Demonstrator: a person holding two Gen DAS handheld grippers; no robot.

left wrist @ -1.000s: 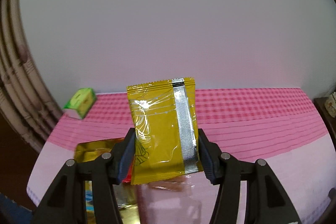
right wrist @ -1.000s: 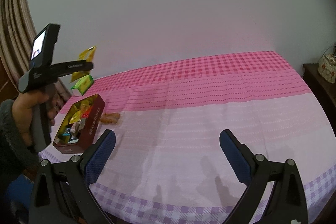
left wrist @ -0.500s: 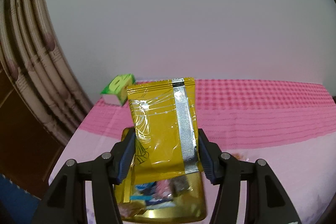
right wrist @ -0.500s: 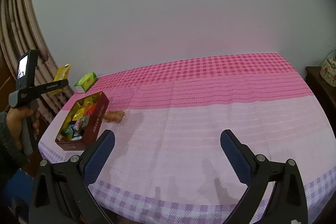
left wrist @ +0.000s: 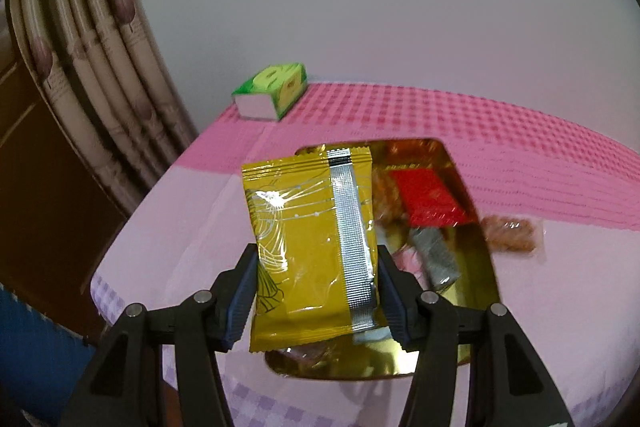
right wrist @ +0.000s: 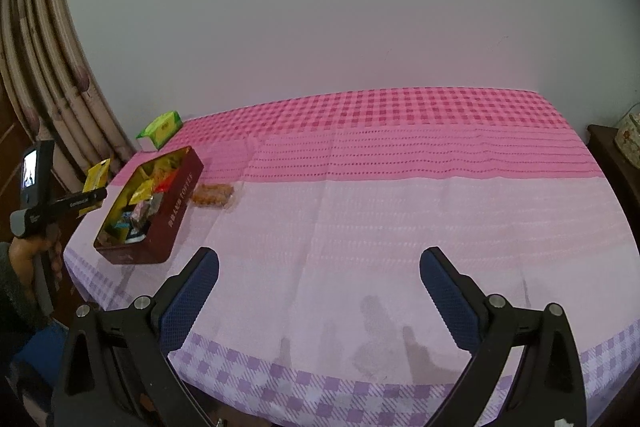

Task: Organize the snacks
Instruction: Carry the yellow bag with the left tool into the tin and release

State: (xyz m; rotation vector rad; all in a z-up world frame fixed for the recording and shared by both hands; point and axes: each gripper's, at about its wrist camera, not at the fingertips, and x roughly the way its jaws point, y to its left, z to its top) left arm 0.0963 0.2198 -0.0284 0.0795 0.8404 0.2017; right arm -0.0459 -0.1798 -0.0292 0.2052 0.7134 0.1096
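Note:
My left gripper [left wrist: 316, 291] is shut on a yellow snack packet [left wrist: 308, 247] with a silver seam and holds it upright in the air over the near left end of the snack box [left wrist: 476, 259]. The box has a gold lining and holds a red packet [left wrist: 432, 197] and several other snacks. In the right wrist view the box [right wrist: 176, 211] is dark red, at the table's left end, with the left gripper and packet [right wrist: 96, 179] just left of it. A brown snack [right wrist: 212, 194] in clear wrap lies right of the box. My right gripper [right wrist: 318, 291] is open and empty above the table's front edge.
A green tissue box [left wrist: 272, 89] lies at the table's back left corner. A curtain [left wrist: 100, 67] hangs left of the table. The pink cloth [right wrist: 400, 207] covers the table. A dark side cabinet [right wrist: 616, 155] stands at the right.
My left gripper has tilted down and moved back left with the packet, so the box now shows below and right of it. The right gripper has barely moved.

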